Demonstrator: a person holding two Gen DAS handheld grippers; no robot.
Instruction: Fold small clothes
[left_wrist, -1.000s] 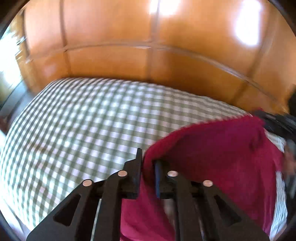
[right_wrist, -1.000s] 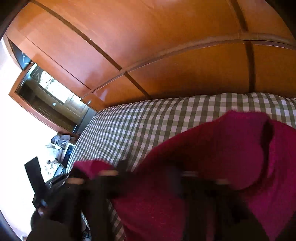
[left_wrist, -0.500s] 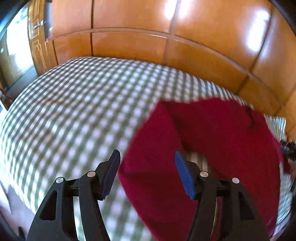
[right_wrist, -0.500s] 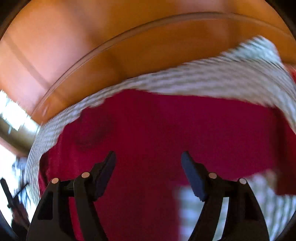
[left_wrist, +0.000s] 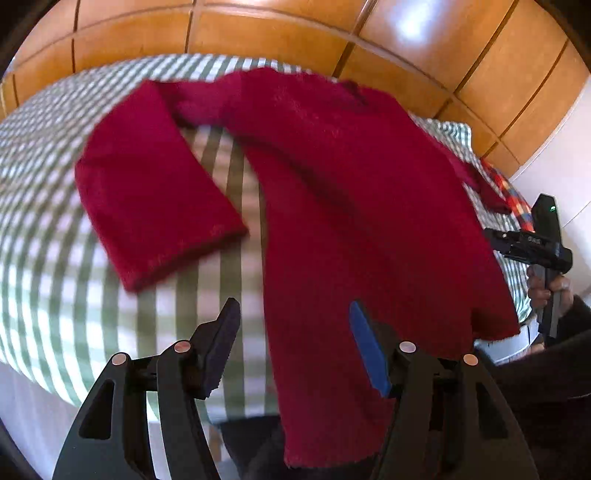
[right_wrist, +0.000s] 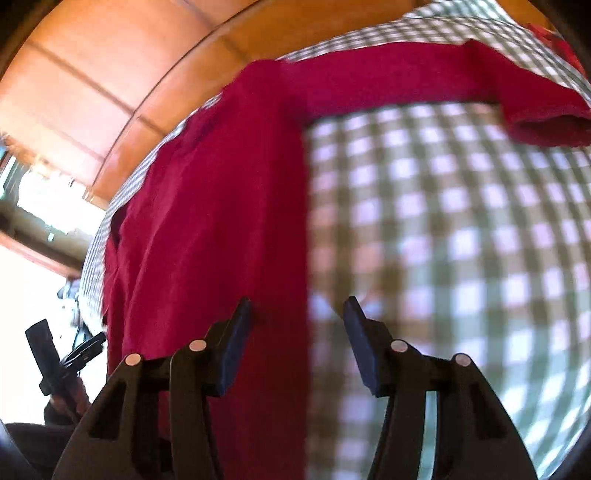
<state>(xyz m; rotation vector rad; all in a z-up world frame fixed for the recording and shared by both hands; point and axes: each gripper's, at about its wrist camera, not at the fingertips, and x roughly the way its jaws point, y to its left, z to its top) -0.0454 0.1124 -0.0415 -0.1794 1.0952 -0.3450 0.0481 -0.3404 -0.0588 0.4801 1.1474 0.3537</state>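
**Sweater let go, both grippers open above the bed**

1 s ago the left gripper (left_wrist: 291, 347) was pinching the red sweater (left_wrist: 332, 184) w/ fingers nearly closed, and the right wrist view was mostly blocked by lifted cloth. By 0.5 s ago both sets of fingers had spread. Now the left fingers (left_wrist: 221, 347) are wide apart w/ nothing between them, hovering over the sweater's lower edge. The right gripper (right_wrist: 297, 339) is likewise spread and empty, over the garment's side edge (right_wrist: 288, 258).

The sweater lies flat on the checked bed cover (left_wrist: 55, 258), body running front to back, one sleeve (left_wrist: 147, 192) angled out to the left, the other sleeve (right_wrist: 443, 77) stretched across the far side. Its bottom hem hangs past the bed's near edge. No containers in view.
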